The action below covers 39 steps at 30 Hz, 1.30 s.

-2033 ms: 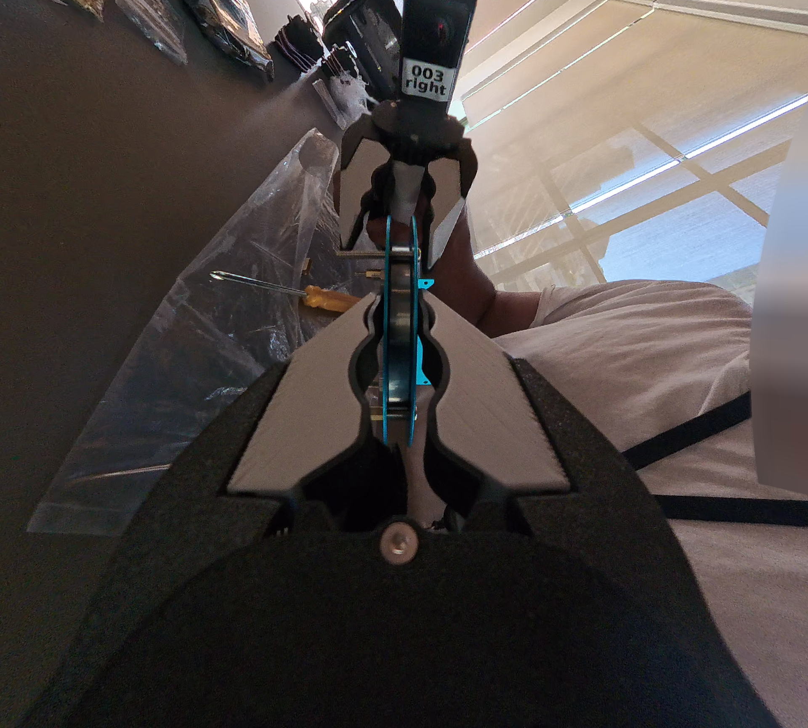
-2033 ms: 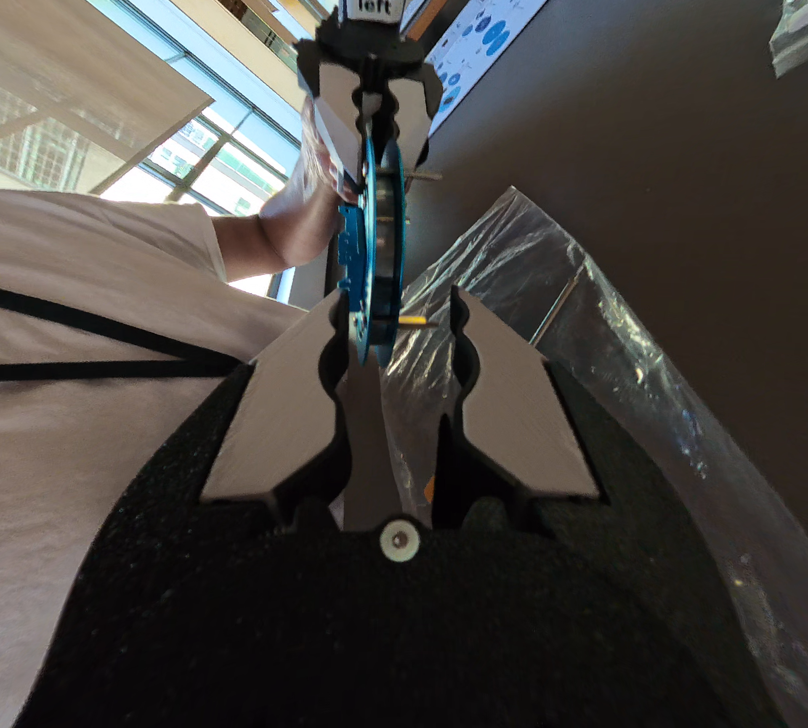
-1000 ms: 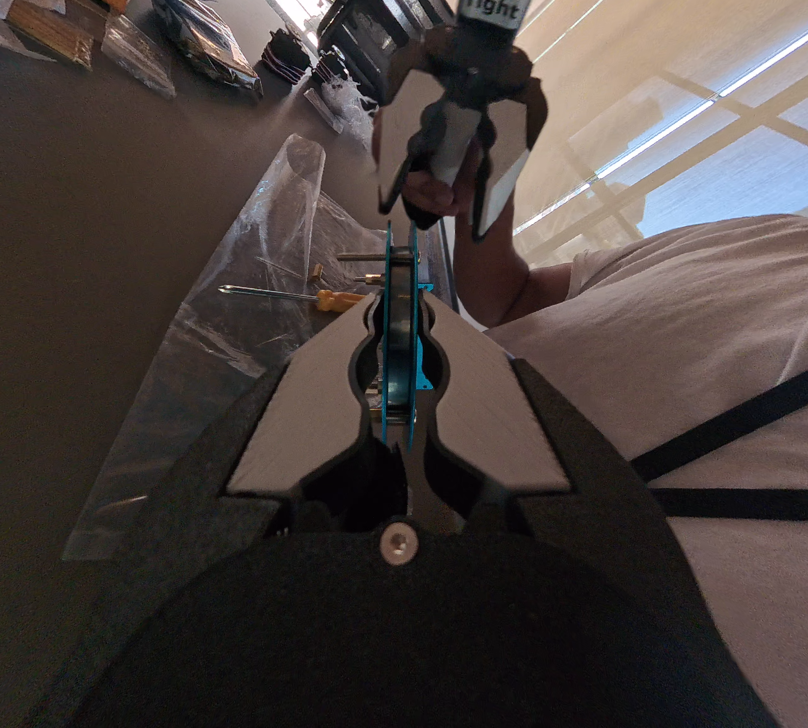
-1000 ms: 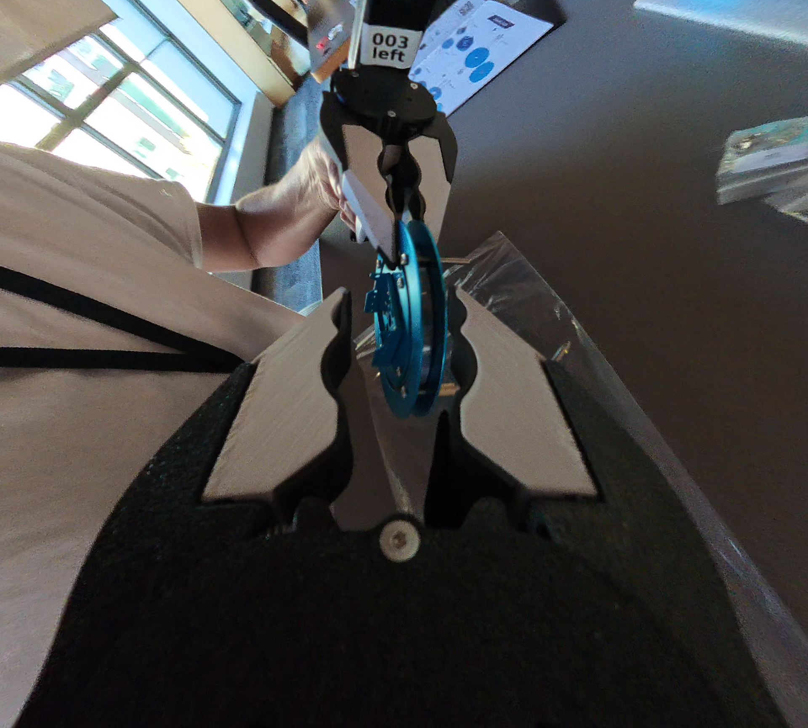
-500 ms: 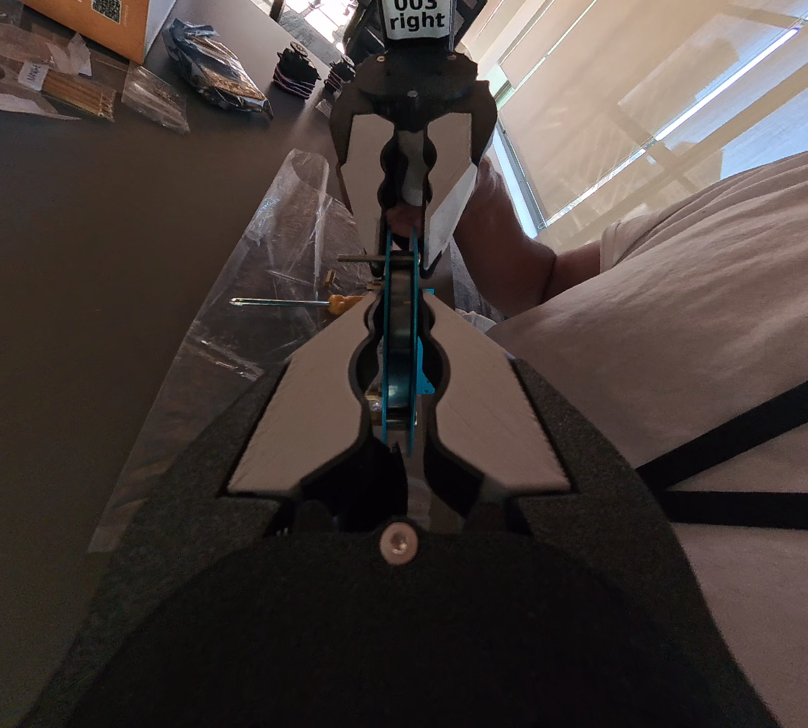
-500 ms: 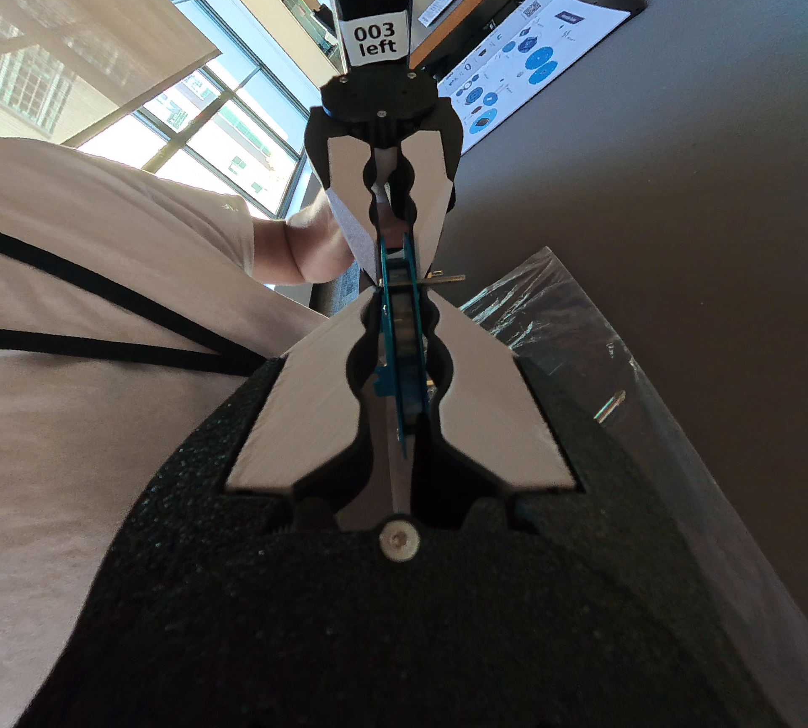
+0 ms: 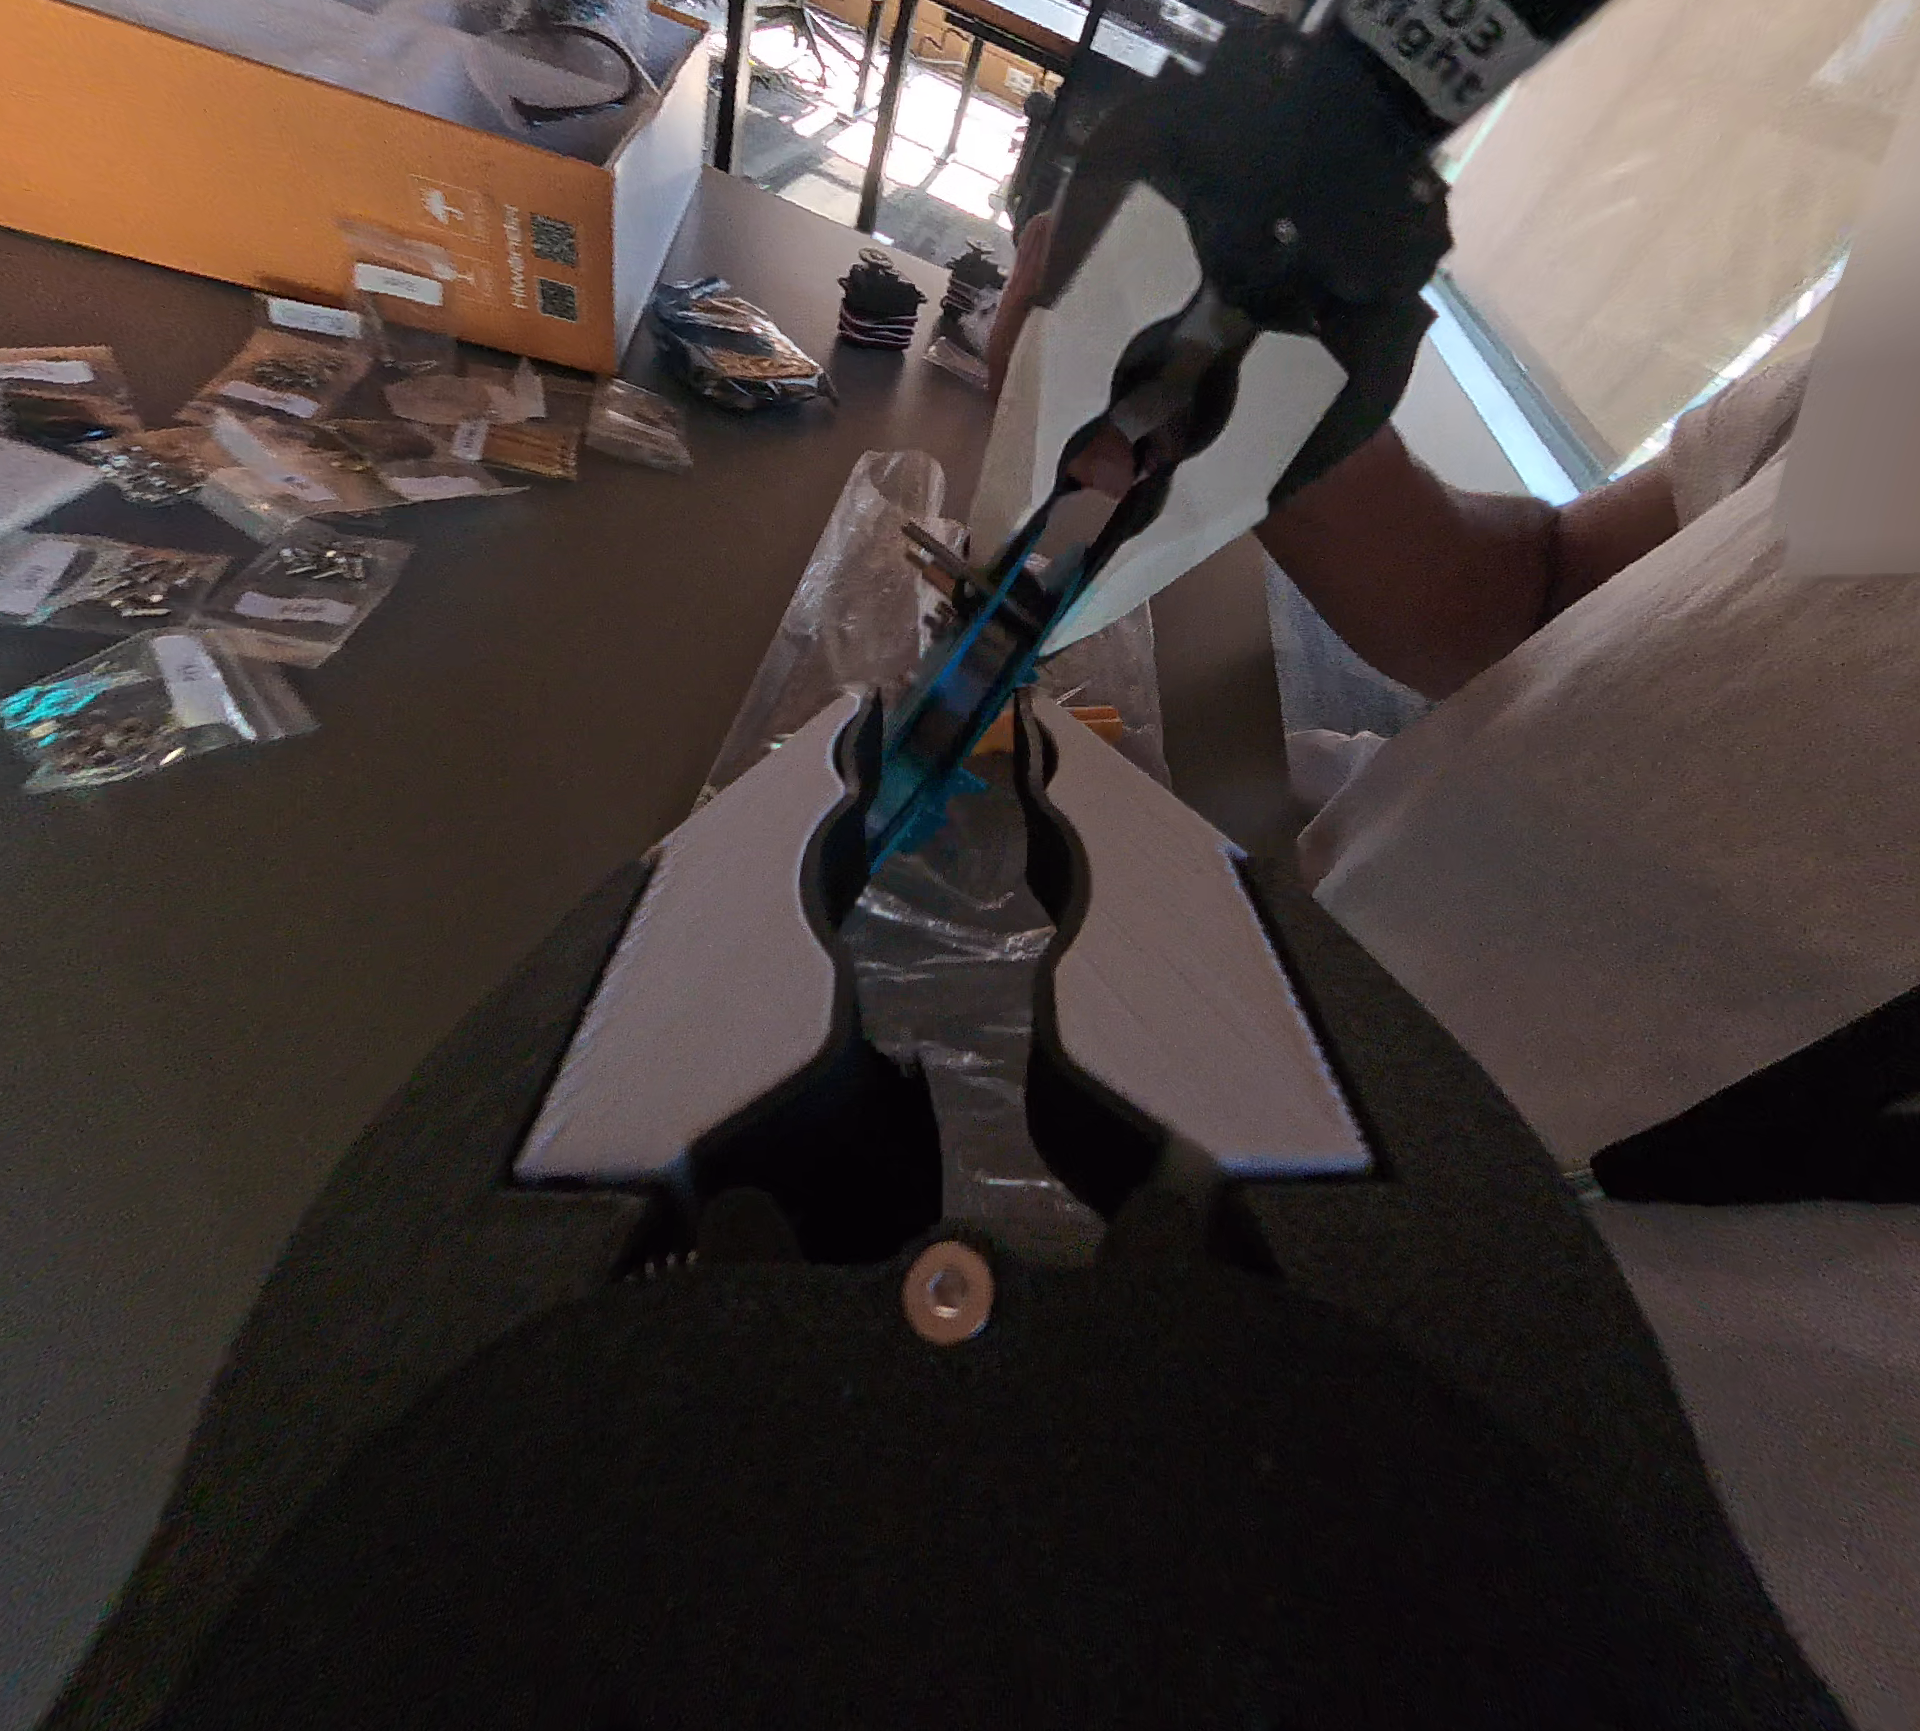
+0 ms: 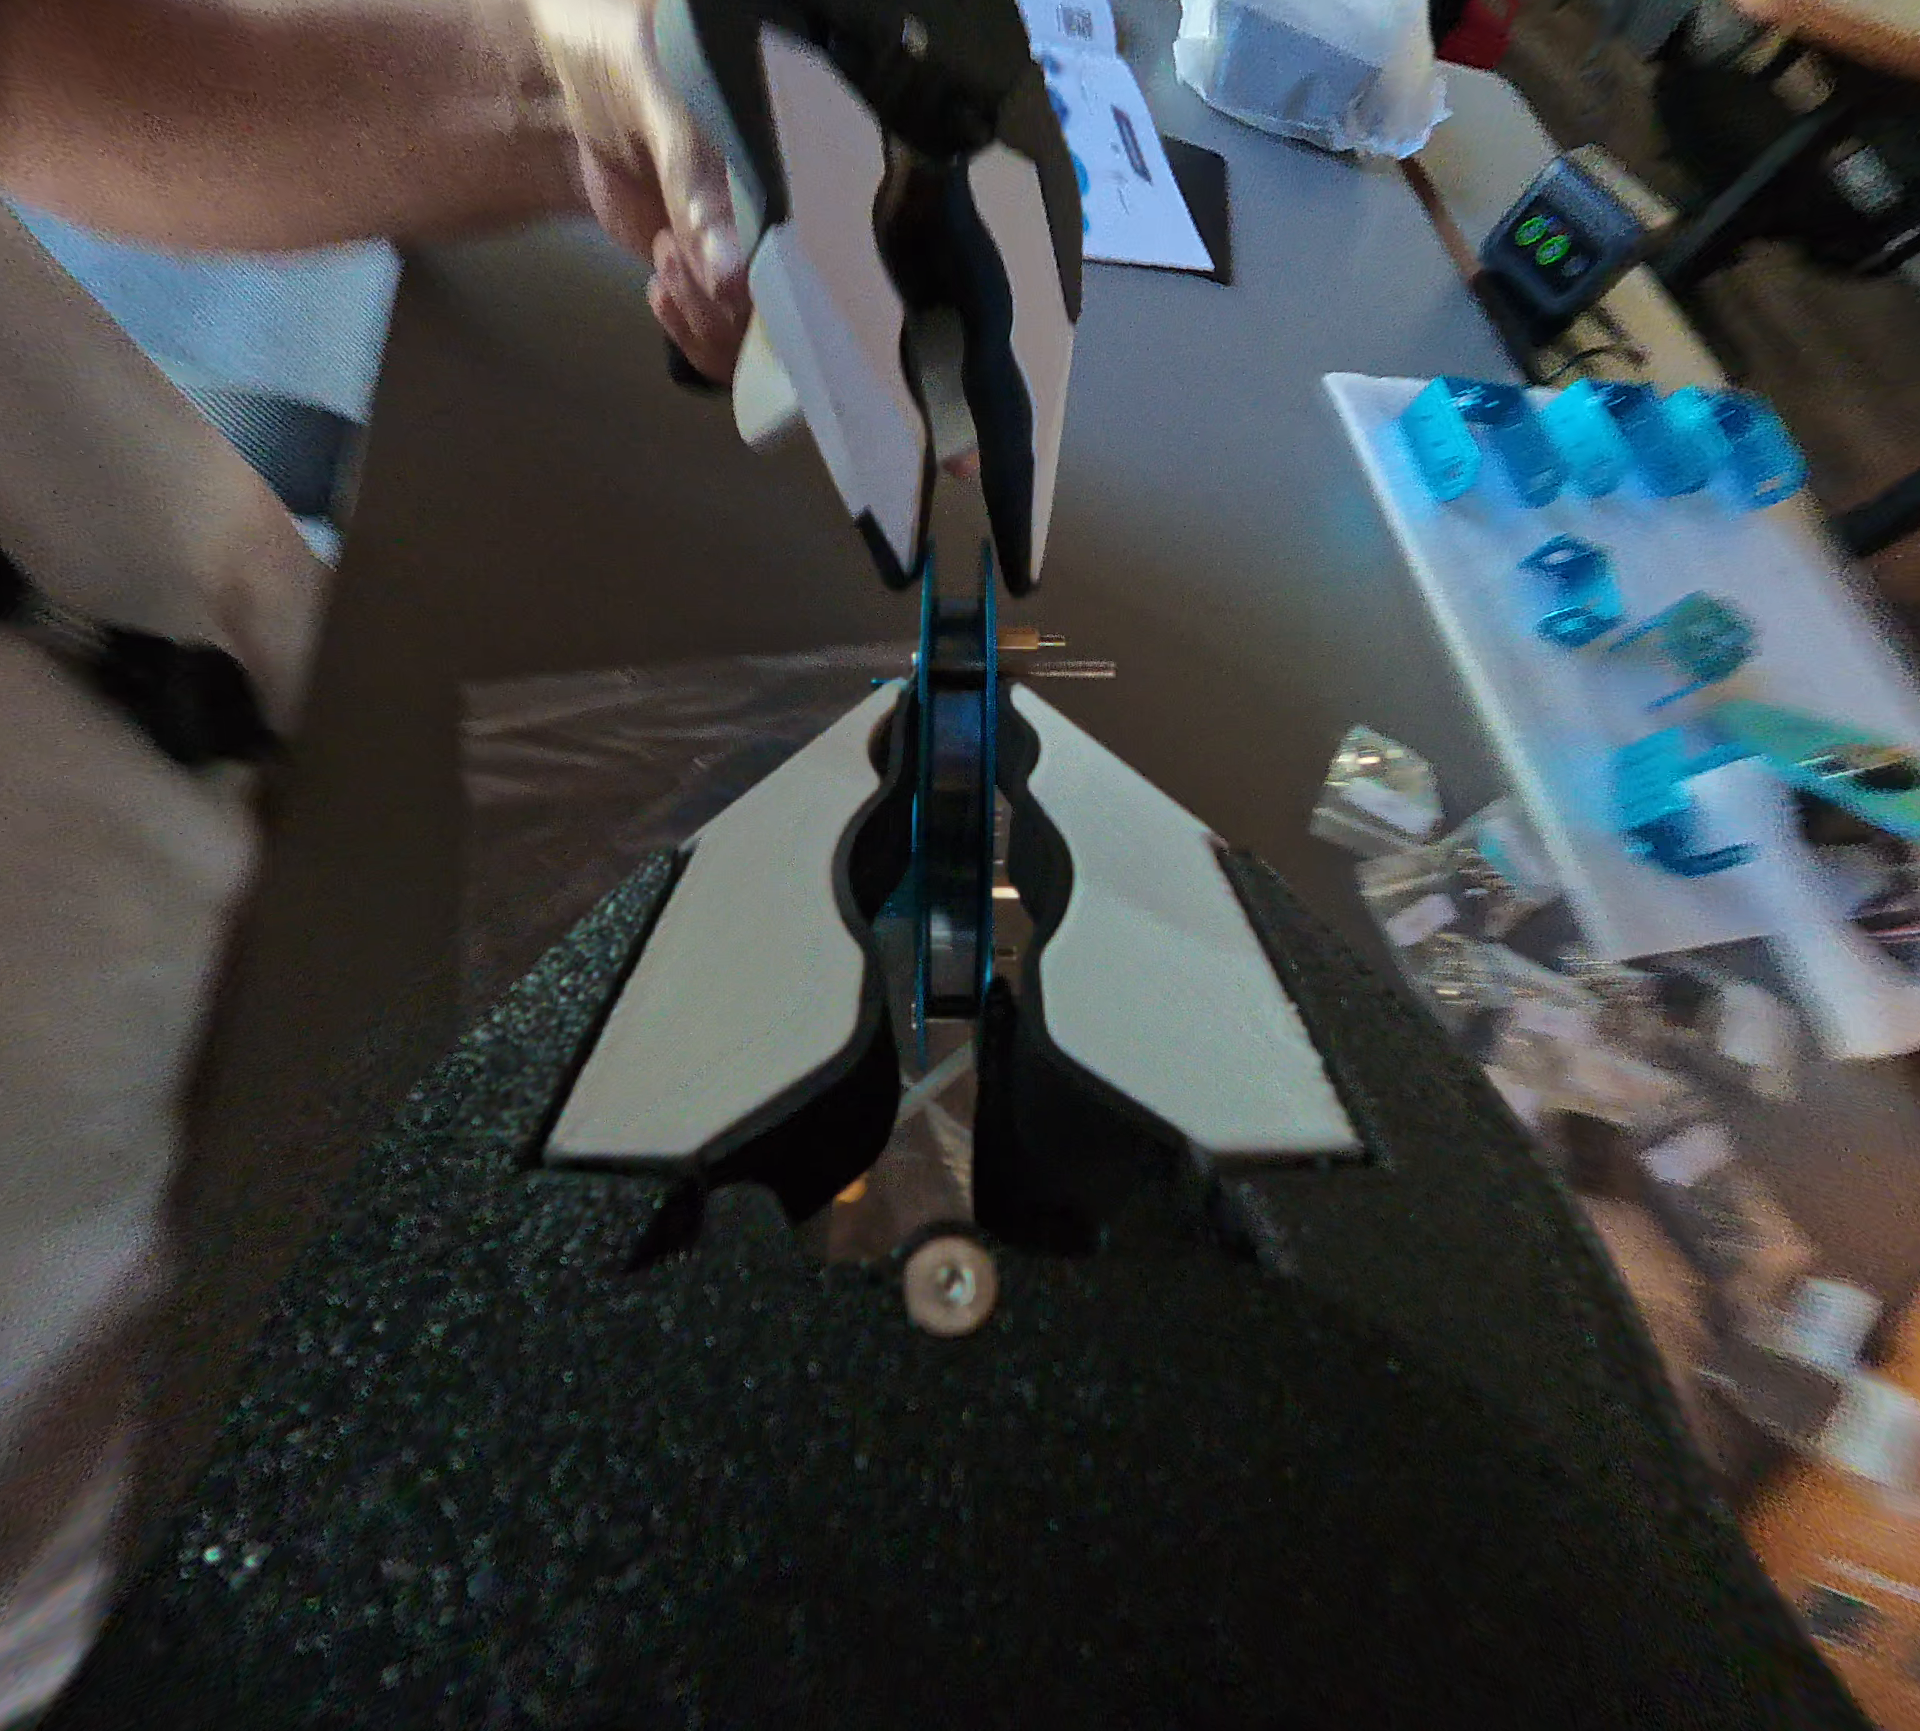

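Two grippers are meeting at one blue two-disc part (image 7: 961,668), held in the air above a clear plastic bag (image 7: 935,954) on the dark table (image 7: 416,850).

In the left wrist view, the left gripper (image 7: 940,731) is showing its fingers apart, with a clear gap on the right side. The near rim of the part is lying slantwise between the tips, close against the left finger; whether it is touching is hard to tell. The right gripper (image 7: 1023,590) is pinching the far rim. An orange box (image 7: 260,154) and small bags of hardware (image 7: 208,559) are lying well off to the left.

In the right wrist view, blurred by motion, the right gripper (image 8: 951,705) is clamping both discs edge-on. The left gripper (image 8: 961,580) is straddling the far rim with its tips spread. Brass posts (image 8: 1039,640) are sticking out sideways from the part. A white tray (image 8: 1455,621) of blue pieces is sitting to the right.
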Available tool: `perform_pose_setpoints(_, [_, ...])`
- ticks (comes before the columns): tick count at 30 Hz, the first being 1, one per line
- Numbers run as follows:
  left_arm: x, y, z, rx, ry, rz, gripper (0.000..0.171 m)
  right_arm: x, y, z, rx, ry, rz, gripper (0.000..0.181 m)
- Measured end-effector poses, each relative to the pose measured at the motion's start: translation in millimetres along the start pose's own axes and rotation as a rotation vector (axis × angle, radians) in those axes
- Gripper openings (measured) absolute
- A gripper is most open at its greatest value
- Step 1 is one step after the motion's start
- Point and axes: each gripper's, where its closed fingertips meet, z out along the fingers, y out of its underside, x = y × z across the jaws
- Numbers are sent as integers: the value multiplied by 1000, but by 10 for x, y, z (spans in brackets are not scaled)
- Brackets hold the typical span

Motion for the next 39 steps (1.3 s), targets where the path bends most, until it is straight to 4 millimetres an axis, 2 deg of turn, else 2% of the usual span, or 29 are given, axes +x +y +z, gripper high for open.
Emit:
perform_pose_setpoints(4, [-29, 81, -98, 45, -76, -45, 24, -97, 135, 121, -144, 117, -293, 12])
perform_pose_setpoints(9, [101, 191, -33, 72, -18, -200, 20, -308, 201, 244, -183, 166, -477, 12])
perform_pose_setpoints(12, [184, 314, 59, 43, -20, -228, 17, -385, 226, 277, -209, 212, -546, 12])
perform_pose_setpoints(14, [233, 375, 111, 30, -31, -217, 9, -437, 252, 294, -223, 234, -580, 12])
perform_pose_setpoints(18, [272, 460, 146, 8, -69, -203, 3, -508, 311, 283, -251, 277, -649, 12])
perform_pose_setpoints(23, [352, 567, 204, -27, -98, -157, 2, -602, 392, 269, -228, 343, -732, 12])
perform_pose_setpoints(25, [377, 603, 228, -36, -131, -110, 2, -638, 428, 266, -197, 367, -690, 13])
perform_pose_setpoints(29, [436, 772, 297, -91, -197, -16, 2, -804, 561, 296, -159, 286, -507, 20])
perform_pose_setpoints(32, [488, 825, 307, -107, -224, 8, 2, -888, 578, 285, -138, 264, -447, 21])
perform_pose_setpoints(34, [518, 850, 308, -116, -236, 18, 2, -971, 593, 265, -137, 228, -411, 29])
perform_pose_setpoints(37, [522, 903, 295, -136, -262, 2, 2, -1063, 573, 104, -92, 175, -306, 40])
perform_pose_setpoints(39, [529, 946, 288, -157, -281, 0, 3, -941, 630, -117, -82, 177, -194, 43])
